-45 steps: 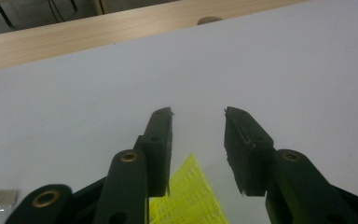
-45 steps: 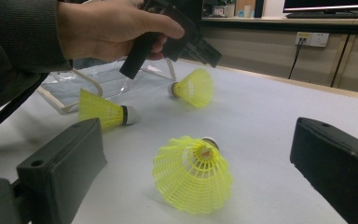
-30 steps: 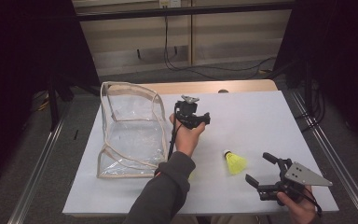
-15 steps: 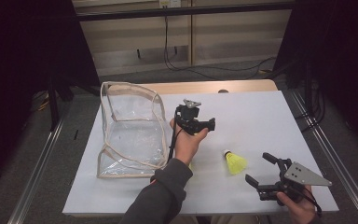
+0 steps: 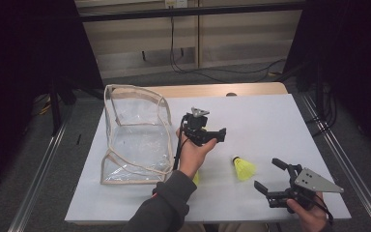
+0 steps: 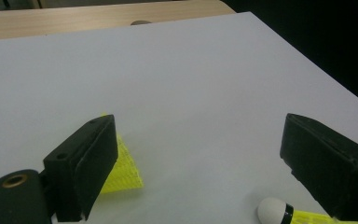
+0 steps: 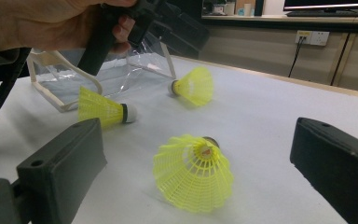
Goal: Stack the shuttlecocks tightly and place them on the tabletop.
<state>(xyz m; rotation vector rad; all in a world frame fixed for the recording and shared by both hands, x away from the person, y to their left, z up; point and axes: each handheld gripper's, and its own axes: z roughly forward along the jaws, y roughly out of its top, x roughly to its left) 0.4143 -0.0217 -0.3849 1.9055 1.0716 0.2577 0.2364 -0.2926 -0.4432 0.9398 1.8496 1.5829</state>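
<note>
Left gripper (image 5: 221,136) raised above desk (image 5: 270,121), fingers just opening, nothing between. Right gripper (image 5: 269,174) fingers apart, empty, facing yellow shuttlecock (image 5: 244,168). Clear bag (image 5: 135,133) beside.

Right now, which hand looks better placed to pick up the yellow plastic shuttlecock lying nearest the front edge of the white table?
Probably the right: the right gripper faces that yellow plastic shuttlecock, jaws open.

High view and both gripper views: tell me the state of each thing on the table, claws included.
Clear bag: mouth open, nothing seen inside.
Left claw: open, empty, jaws just been opening.
Right claw: open, empty.
Nearest shuttlecock: lying on its side, free.
Middle shuttlecock: lying on its side, free.
Far shuttlecock: lying on its side by the bag.
</note>
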